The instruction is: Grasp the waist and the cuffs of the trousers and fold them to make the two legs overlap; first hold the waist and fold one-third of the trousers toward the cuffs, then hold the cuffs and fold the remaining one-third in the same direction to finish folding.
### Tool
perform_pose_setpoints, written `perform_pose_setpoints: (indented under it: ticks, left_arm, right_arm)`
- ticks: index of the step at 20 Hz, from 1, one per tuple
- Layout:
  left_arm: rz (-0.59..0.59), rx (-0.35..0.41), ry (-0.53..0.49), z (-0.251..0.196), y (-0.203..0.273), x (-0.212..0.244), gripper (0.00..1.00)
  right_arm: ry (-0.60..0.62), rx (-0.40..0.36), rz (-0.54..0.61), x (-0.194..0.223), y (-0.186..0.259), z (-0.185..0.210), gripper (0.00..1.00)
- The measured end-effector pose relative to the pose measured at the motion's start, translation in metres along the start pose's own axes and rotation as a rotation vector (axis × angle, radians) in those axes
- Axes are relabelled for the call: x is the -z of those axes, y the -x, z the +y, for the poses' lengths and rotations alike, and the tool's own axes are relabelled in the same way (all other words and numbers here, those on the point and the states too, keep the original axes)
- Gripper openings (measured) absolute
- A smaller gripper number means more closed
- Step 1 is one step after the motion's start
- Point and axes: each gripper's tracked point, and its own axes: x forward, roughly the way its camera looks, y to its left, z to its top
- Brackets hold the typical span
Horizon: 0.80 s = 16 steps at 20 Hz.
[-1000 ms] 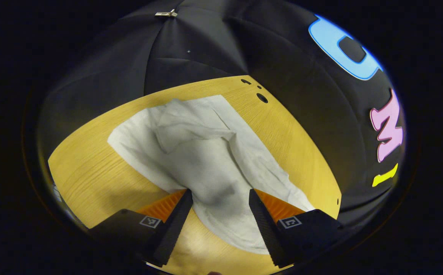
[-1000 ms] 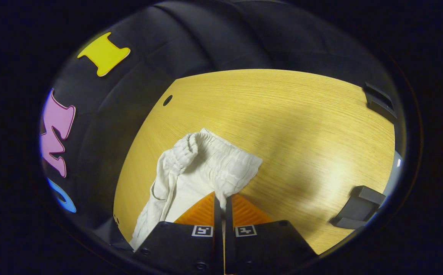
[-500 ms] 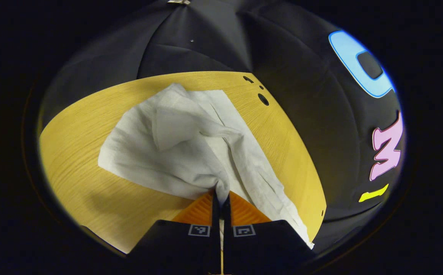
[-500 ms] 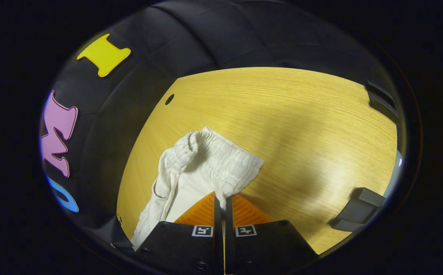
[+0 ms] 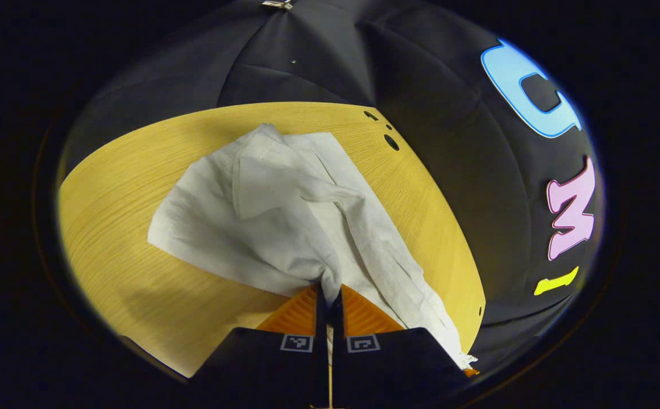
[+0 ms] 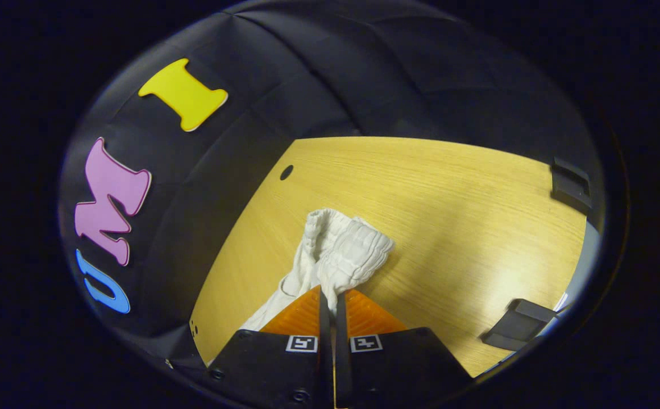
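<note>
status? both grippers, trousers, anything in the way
Left gripper shut on trousers at the leg end. Right gripper shut on the waist, bunched, raised off the table. Nothing blocking the fold.

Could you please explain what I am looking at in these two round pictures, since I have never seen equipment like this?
Gladly. A person holds a pair of hand-held tongs in each hand, and each carries a fisheye camera looking along its own fingers. In the left gripper view, the left tongs are closed on the white trousers, pinching the cloth of the legs spread over the wooden table. In the right gripper view, the right tongs are closed on the gathered elastic waist. Dark brackets sit at the table's edge.
</note>
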Motion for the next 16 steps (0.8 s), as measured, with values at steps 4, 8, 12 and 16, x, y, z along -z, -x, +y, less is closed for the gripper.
perform_pose_setpoints:
  ticks: [4, 8, 12, 16]
  left_arm:
    - [0.038, 0.003, -0.058, 0.005, 0.016, 0.016, 0.08]
    - [0.061, 0.016, -0.102, 0.004, 0.014, 0.019, 0.08]
    - [0.063, 0.037, -0.114, 0.005, 0.016, 0.018, 0.08]
    - [0.065, 0.068, -0.086, 0.006, 0.018, 0.017, 0.08]
  right_arm:
    - [0.146, -0.106, -0.041, -0.006, 0.013, 0.03, 0.06]
    - [0.242, -0.198, -0.058, -0.001, 0.021, 0.061, 0.06]
    - [0.395, -0.285, -0.026, 0.02, 0.027, 0.088, 0.06]
    - [0.502, -0.36, 0.043, 0.047, 0.024, 0.103, 0.06]
